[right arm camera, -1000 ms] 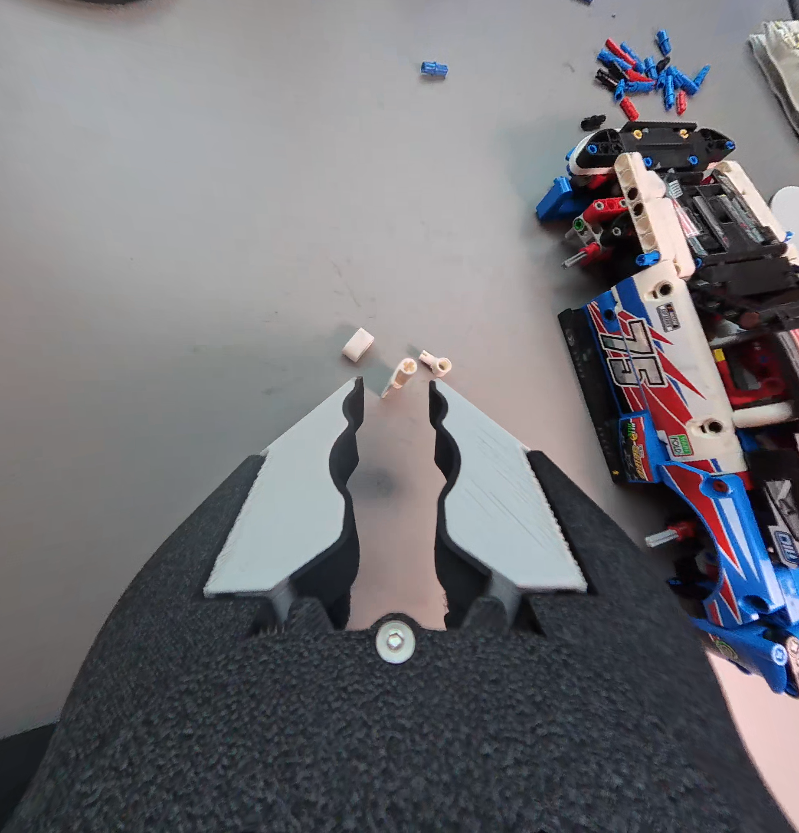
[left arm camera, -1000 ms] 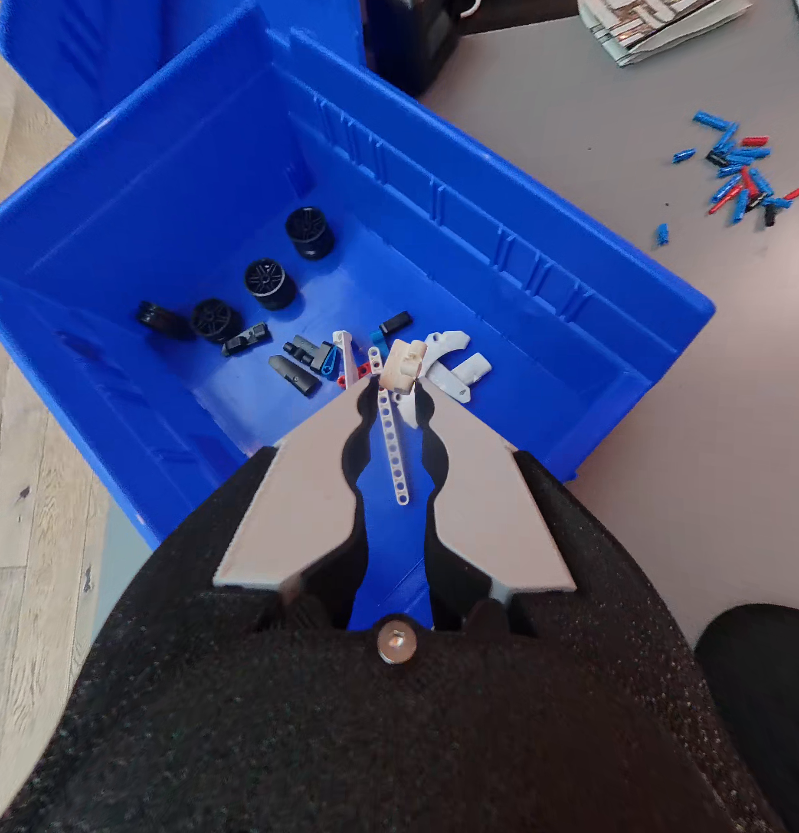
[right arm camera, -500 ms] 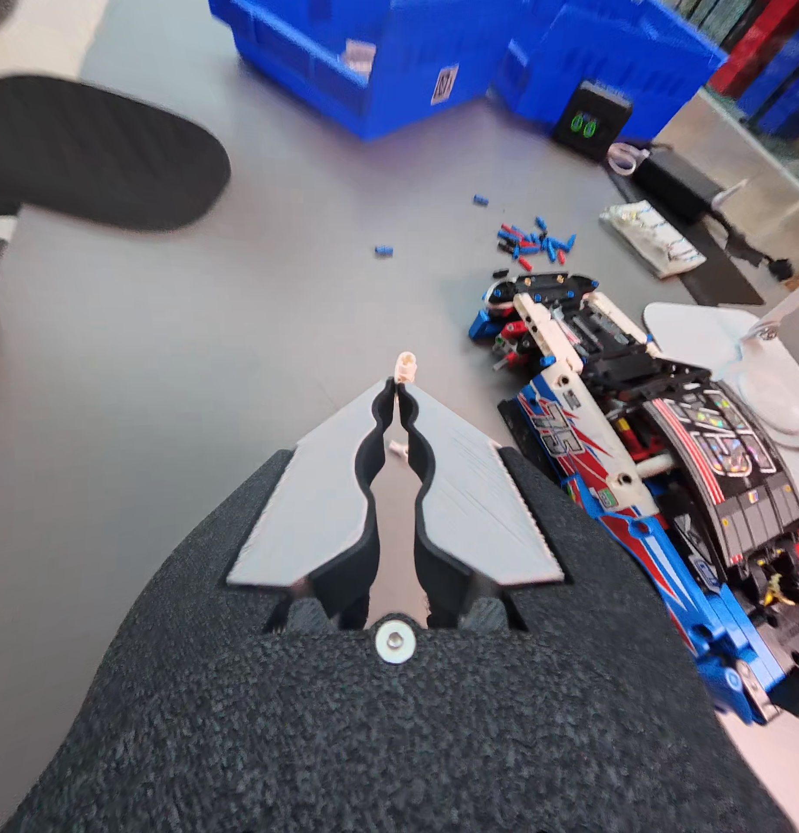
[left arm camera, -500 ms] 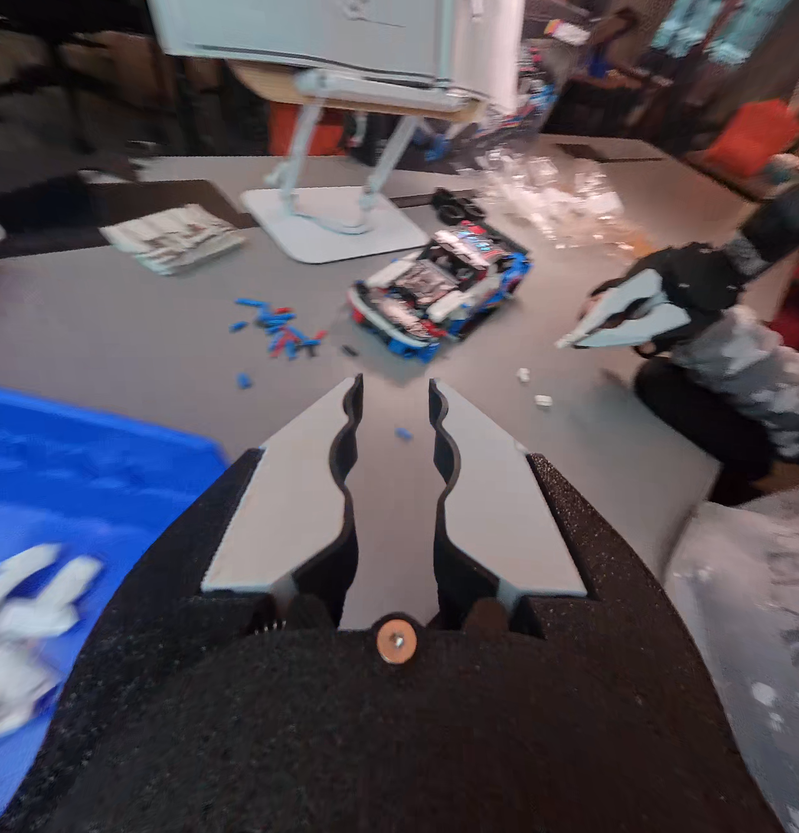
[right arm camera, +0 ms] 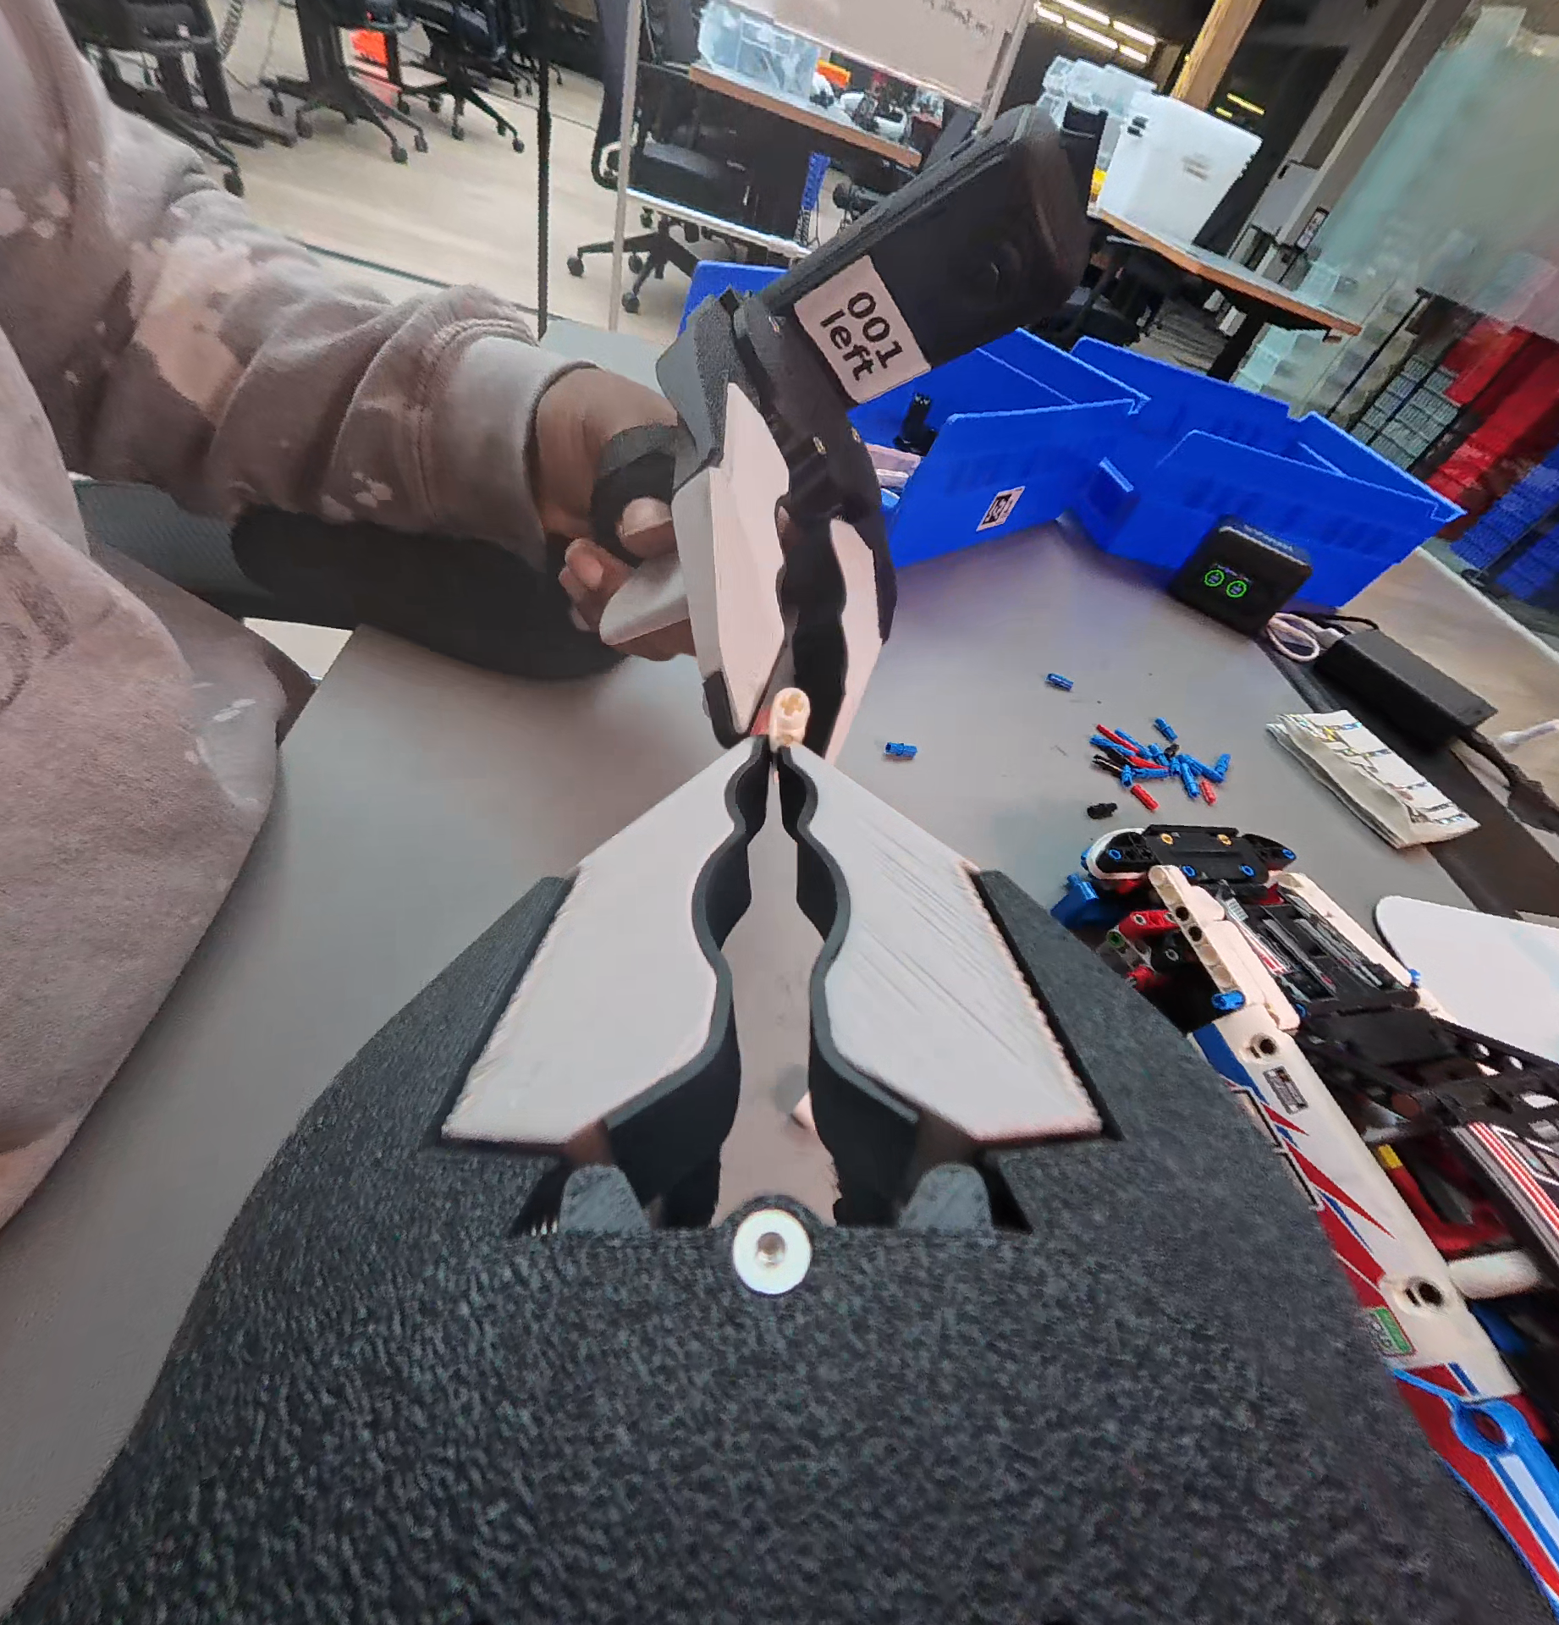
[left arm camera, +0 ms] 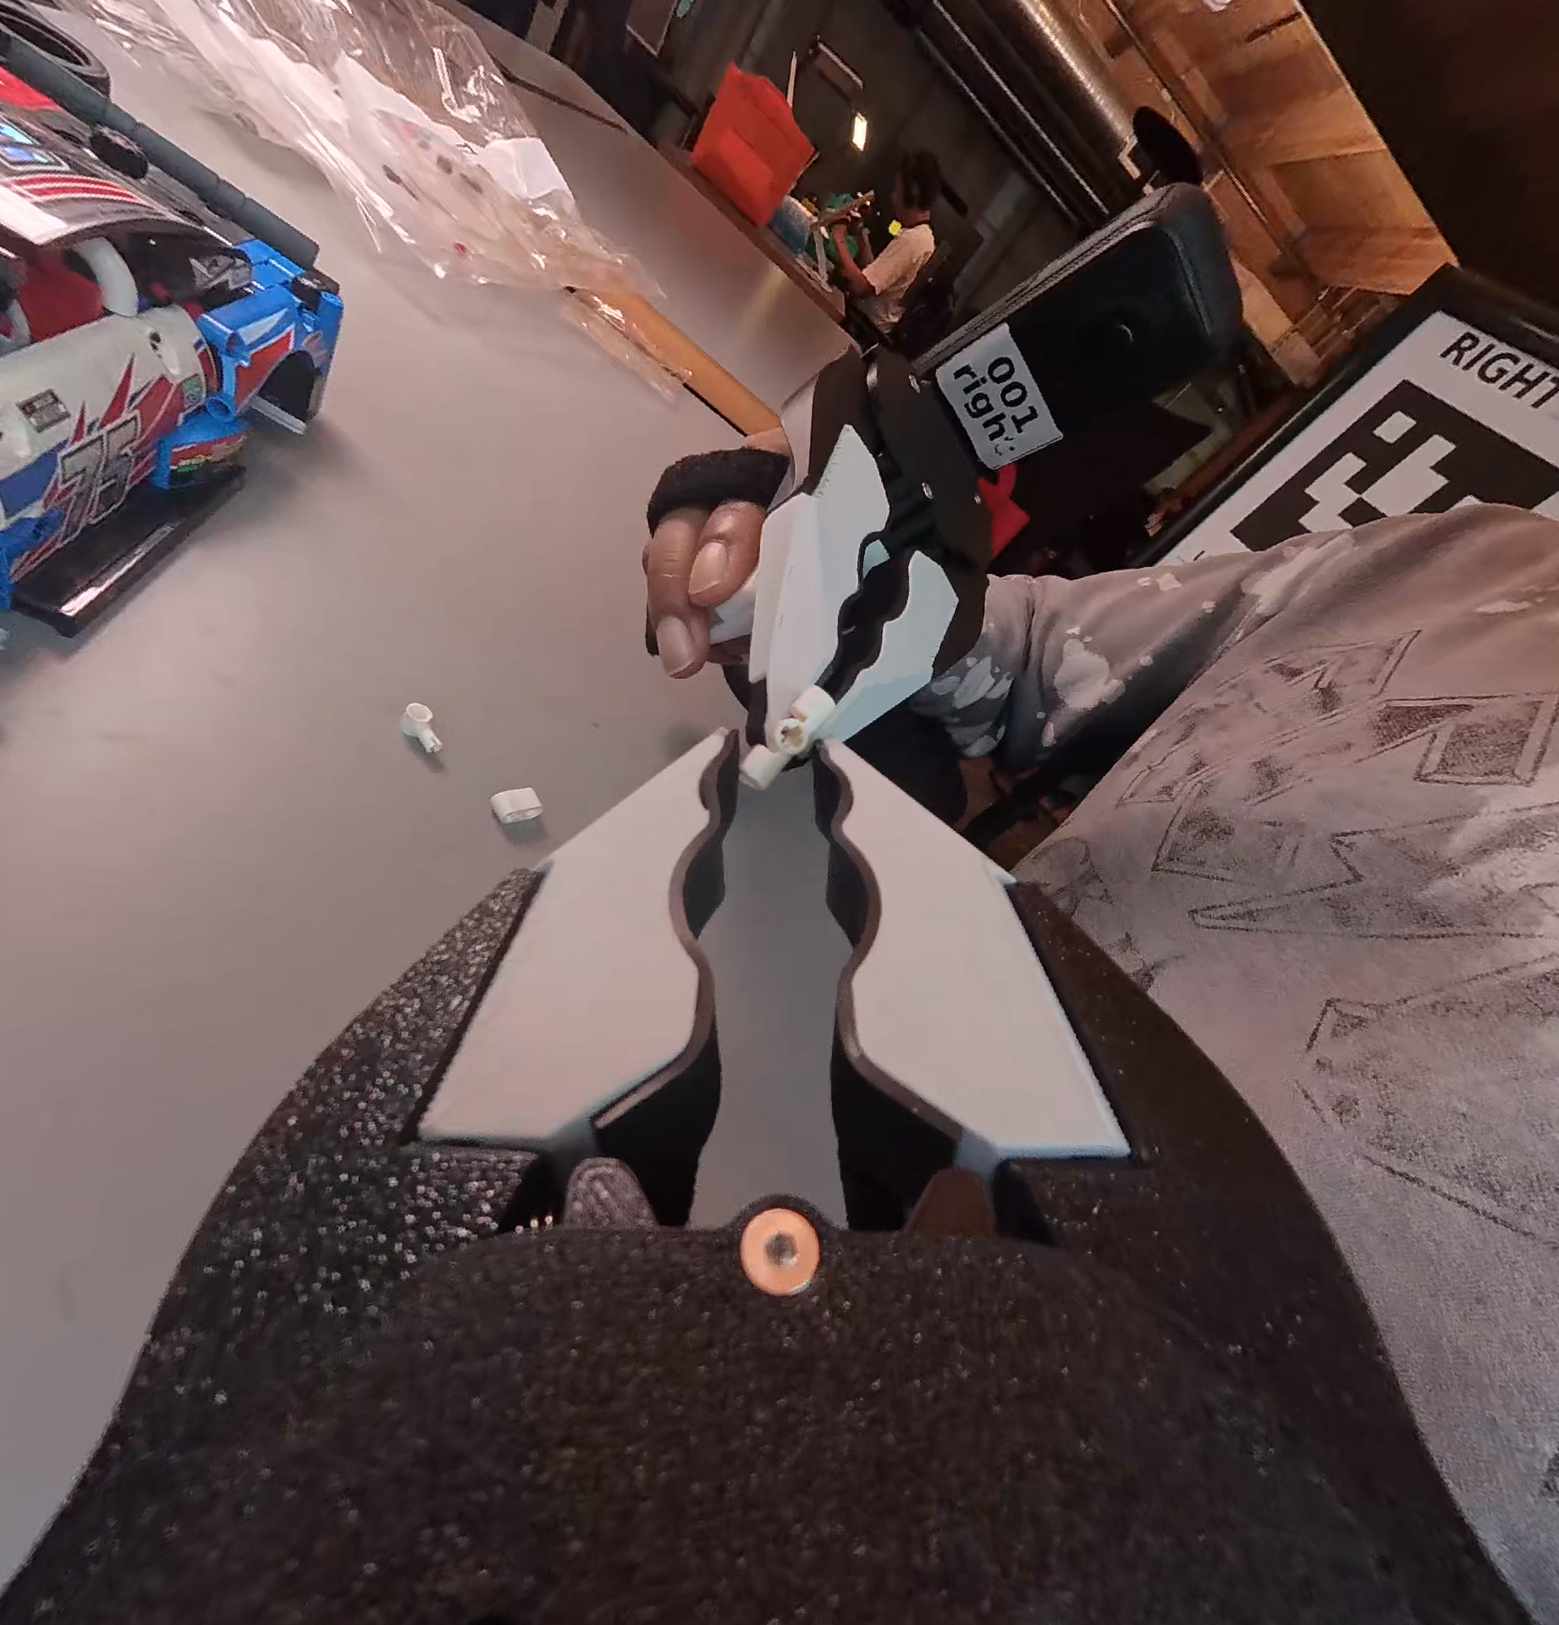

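Note:
My right gripper (right arm camera: 774, 754) is shut on a small white connector piece (right arm camera: 791, 710) and holds it above the grey table (right arm camera: 459, 835). My left gripper (left arm camera: 776, 754) is open, and its tips flank the same piece (left arm camera: 789, 730) without closing on it. The two grippers meet tip to tip. The right gripper's fingers (left arm camera: 802, 580) show in the left wrist view, and the left gripper's fingers (right arm camera: 736, 563) show in the right wrist view. Two more small white pieces (left arm camera: 422, 725) (left arm camera: 517, 805) lie on the table to the left of my left gripper.
A partly built blue, white and red toy car (right arm camera: 1268, 967) (left arm camera: 99, 396) stands on the table. Blue bins (right arm camera: 1110, 457), a pile of blue and red pins (right arm camera: 1154, 765), a folded booklet (right arm camera: 1374, 783) and a small black device (right arm camera: 1238, 576) lie beyond. Clear plastic bags (left arm camera: 459, 176) lie at the far side.
My left gripper left the blue bin and swung over to the right gripper. My right gripper closed on a white connector on the table and lifted it to meet the left.

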`<state>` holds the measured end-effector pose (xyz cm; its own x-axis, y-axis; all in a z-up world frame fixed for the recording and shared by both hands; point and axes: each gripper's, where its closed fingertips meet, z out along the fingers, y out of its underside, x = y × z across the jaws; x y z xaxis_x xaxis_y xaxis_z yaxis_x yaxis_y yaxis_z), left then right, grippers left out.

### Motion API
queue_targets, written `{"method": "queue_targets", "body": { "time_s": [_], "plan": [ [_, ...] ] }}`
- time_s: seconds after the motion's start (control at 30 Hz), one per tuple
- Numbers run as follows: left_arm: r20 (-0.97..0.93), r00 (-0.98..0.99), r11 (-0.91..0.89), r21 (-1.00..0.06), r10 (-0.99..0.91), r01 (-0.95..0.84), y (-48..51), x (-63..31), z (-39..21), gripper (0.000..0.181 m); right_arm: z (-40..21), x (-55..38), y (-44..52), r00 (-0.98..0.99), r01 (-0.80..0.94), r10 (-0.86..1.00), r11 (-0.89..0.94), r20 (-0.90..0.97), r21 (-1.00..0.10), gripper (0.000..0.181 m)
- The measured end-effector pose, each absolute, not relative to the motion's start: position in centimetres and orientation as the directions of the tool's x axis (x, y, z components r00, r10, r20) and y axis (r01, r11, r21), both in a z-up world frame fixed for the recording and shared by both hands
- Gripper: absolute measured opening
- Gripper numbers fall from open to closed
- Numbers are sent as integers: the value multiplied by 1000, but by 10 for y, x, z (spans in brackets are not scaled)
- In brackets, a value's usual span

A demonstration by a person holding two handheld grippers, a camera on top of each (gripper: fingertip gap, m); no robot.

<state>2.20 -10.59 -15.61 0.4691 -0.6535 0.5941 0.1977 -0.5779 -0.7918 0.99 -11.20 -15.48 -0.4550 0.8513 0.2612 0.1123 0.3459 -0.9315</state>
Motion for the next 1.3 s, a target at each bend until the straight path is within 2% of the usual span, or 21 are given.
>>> {"method": "queue_targets", "body": {
  "time_s": [0.07,0.13,0.23,0.27,0.33,0.43,0.5,0.63,0.73,0.8,0.9,0.93,1.0,1.07,1.1,1.2,1.3],
  "plan": [
    [572,478,-553,-809,-667,197,-109,17,-152,6,-158,12,-109,-458,130,852,346,253,-929,3],
    [534,538,-522,-831,-652,192,-109,4,-150,5,-164,15,-104,-470,161,847,361,250,-919,10],
    [425,686,-477,-870,-591,129,-112,-29,-148,5,-165,19,-87,-437,188,866,351,242,-917,11],
    [337,783,-457,-886,-523,76,-111,-52,-150,5,-169,20,-80,-432,225,870,357,236,-907,11],
    [72,961,-434,-899,-267,-54,-113,-125,-148,5,-194,27,-65,-445,355,868,396,219,-847,17],
    [-187,971,-476,-874,150,-95,-146,-238,-128,5,-233,41,-51,-462,532,874,411,153,-740,26],
    [-226,927,-572,-820,298,-15,-174,-289,-140,6,-246,42,-49,-458,574,876,424,155,-700,27],
    [-163,898,-615,-776,408,138,-195,-326,-173,6,-254,35,-52,-448,605,880,429,159,-671,27],
    [-153,876,-592,-788,457,171,-198,-334,-179,24,-256,32,-55,-447,615,881,429,155,-662,15],
    [-124,888,-521,-842,442,142,-187,-321,-164,28,-257,32,-56,-452,609,876,442,169,-659,8],
    [-73,955,-471,-879,289,75,-161,-274,-147,29,-254,28,-59,-456,581,871,447,183,-680,6],
    [-5,981,-461,-883,195,87,-150,-249,-146,29,-250,25,-61,-452,558,870,449,198,-698,0],
    [244,967,-439,-878,-70,190,-126,-179,-145,29,-235,18,-67,-451,477,860,458,238,-750,0],
    [469,831,-497,-820,-298,284,-115,-110,-151,30,-220,13,-75,-447,410,853,462,268,-787,0],
    [531,771,-542,-787,-353,294,-111,-86,-160,30,-218,11,-77,-447,404,849,473,283,-783,0],
    [654,615,-653,-703,-439,281,-104,-32,-184,34,-212,9,-83,-447,354,835,495,321,-794,0],
    [746,468,-709,-638,-473,300,-100,1,-183,36,-197,9,-95,-453,270,823,492,341,-828,0]
  ]
}}
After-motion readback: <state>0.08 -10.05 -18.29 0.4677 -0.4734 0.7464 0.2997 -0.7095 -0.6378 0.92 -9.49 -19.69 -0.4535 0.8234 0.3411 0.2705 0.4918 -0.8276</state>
